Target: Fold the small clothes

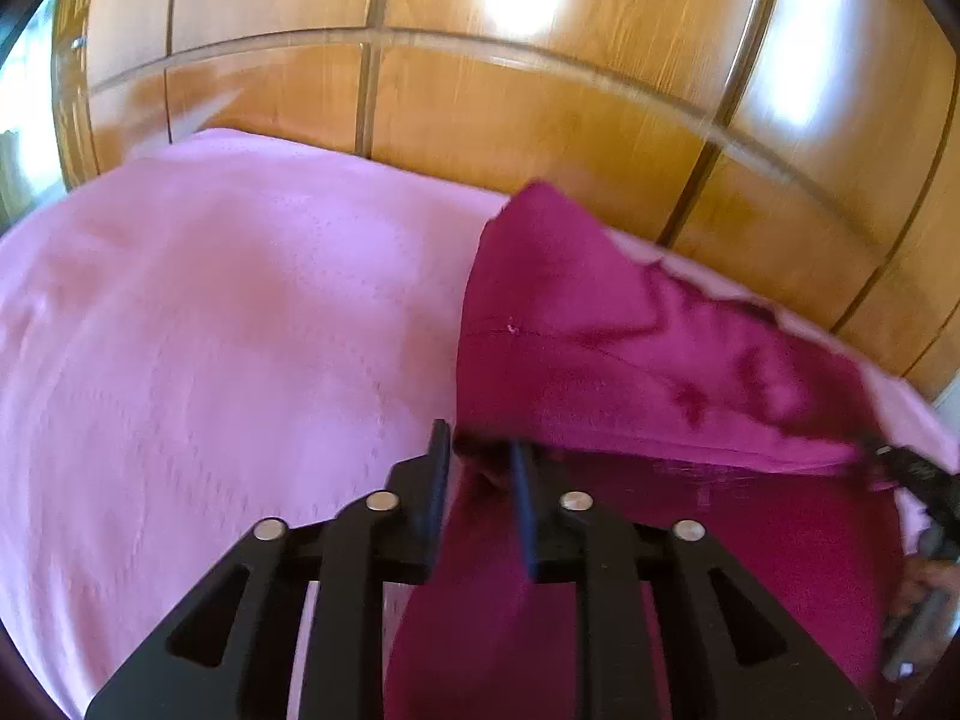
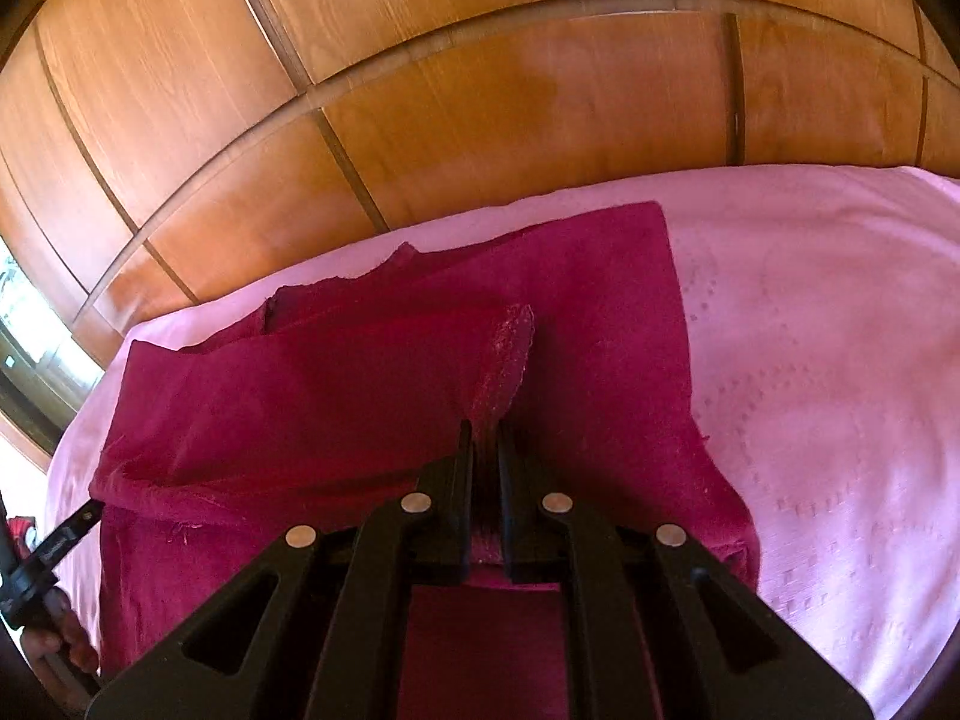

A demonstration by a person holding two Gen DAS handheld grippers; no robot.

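Note:
A magenta garment [image 1: 630, 348] lies on a pink bedsheet [image 1: 210, 330]. My left gripper [image 1: 480, 450] is shut on its near left corner, with cloth bunched between the fingers. The right gripper [image 1: 918, 474] shows at the right edge of that view, at the garment's other end. In the right wrist view the garment [image 2: 336, 384] spreads ahead and to the left. My right gripper [image 2: 483, 438] is shut on a raised pinch of its near edge. The left gripper [image 2: 60, 534] shows at the far left, at the garment's left edge.
A glossy wooden wardrobe [image 1: 540, 90] stands close behind the bed and fills the top of both views, as in the right wrist view [image 2: 480, 90]. The pink bedsheet [image 2: 840, 360] stretches wide to the right of the garment. A bright window [image 1: 24, 120] is at far left.

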